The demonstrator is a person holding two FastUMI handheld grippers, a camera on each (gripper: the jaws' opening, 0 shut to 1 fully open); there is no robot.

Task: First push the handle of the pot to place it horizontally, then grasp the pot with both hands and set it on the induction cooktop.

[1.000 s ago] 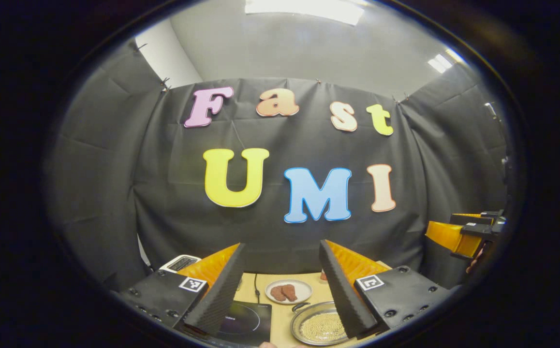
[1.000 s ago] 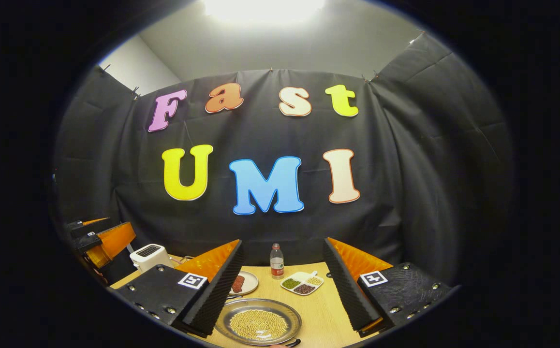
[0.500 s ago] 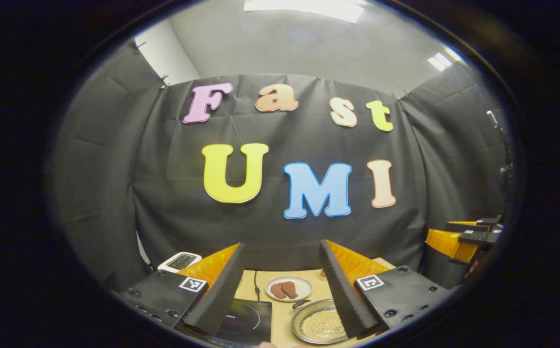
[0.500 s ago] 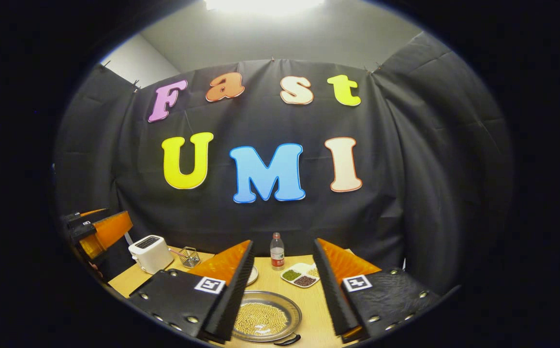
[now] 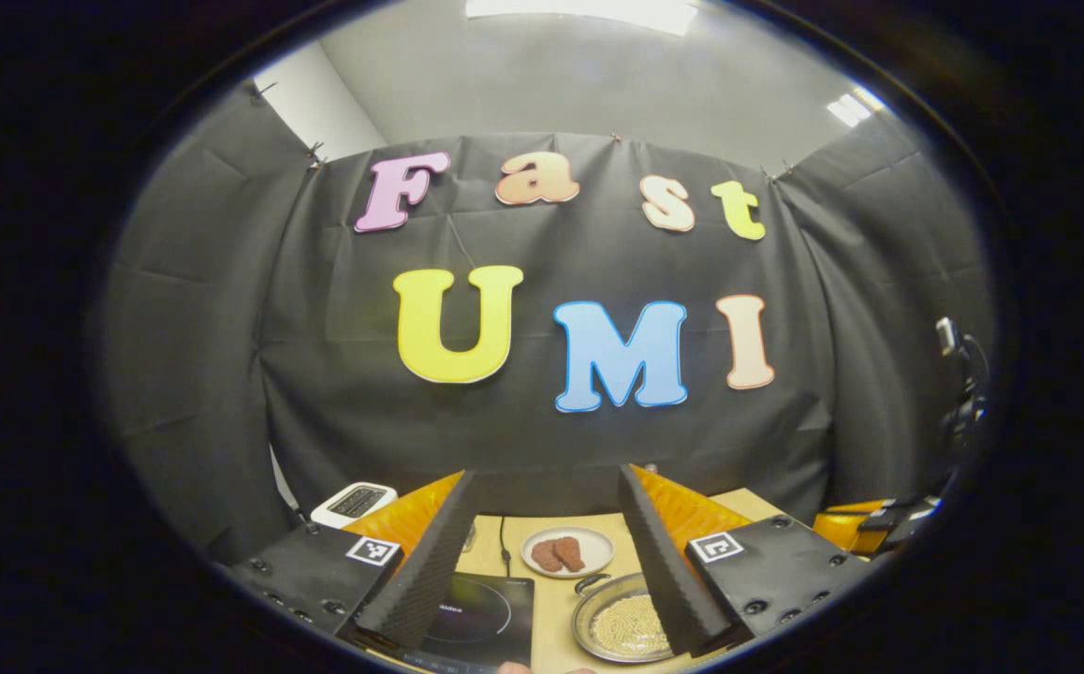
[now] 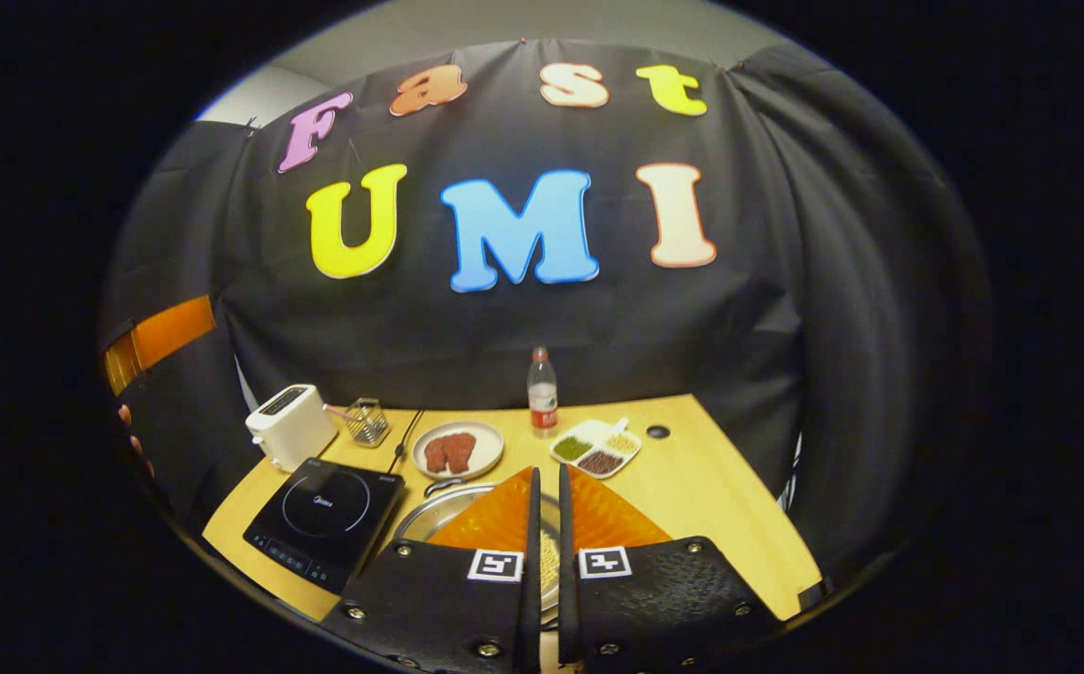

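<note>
Now | right hand-held gripper (image 6: 544, 501) clenched, empty, above pot (image 6: 434, 515) | left hand-held gripper (image 5: 547, 552) released, pot low right of it | cooktop (image 6: 322, 520) left of pot | handle (image 6: 442, 486) unpushed: nudge sideways with clenched tips, low and slow.

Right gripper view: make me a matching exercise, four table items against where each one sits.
Things
1. white toaster
2. clear plastic bottle with a red label
3. black induction cooktop
4. white divided dish of beans

Places
A. near-left part of the wooden table, left of the round metal pot
B. far-left corner
C. at the back, against the black cloth
D. right of the white round plate of brown meat pieces

Pairs: 1-B, 2-C, 3-A, 4-D
</note>
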